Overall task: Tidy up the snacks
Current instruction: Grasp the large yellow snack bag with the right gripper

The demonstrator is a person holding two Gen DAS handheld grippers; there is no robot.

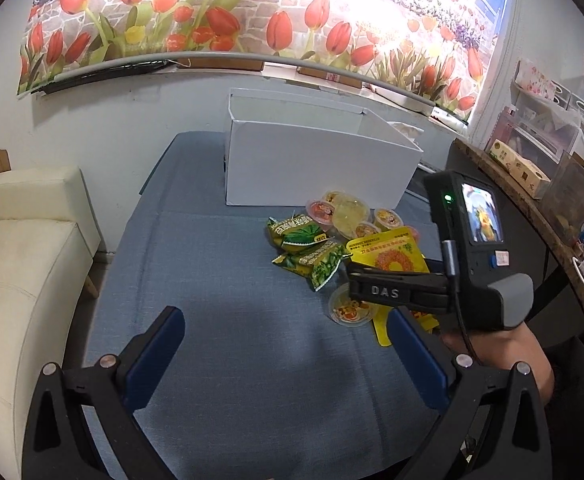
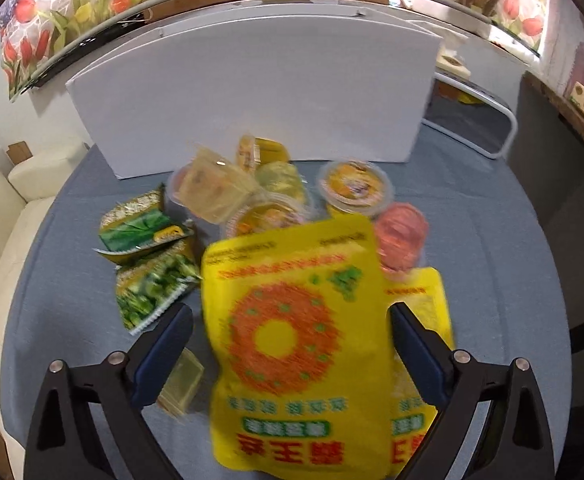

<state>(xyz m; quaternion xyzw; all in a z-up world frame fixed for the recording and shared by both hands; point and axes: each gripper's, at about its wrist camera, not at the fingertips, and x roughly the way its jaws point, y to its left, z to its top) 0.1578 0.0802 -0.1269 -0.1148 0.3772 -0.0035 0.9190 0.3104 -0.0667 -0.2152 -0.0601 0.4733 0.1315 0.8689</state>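
Left gripper [image 1: 284, 344]: jaws spread wide, nothing between them, hovering over a bare stretch of the blue-covered bench [image 1: 220, 280]. Behind it, a white box [image 1: 315, 168] stands open-topped at the bench's far edge. In front of the box lies the snack pile: two green packets [image 2: 148, 256] to the left, sealed jelly cups [image 2: 355, 186] at centre and right. Right gripper [image 2: 292, 344]: jaws open, set to either side of a yellow pouch [image 2: 292, 340] with an orange ring print; contact with the pads cannot be confirmed. A second yellow pouch [image 2: 419, 308] lies partly under the first, to its right.
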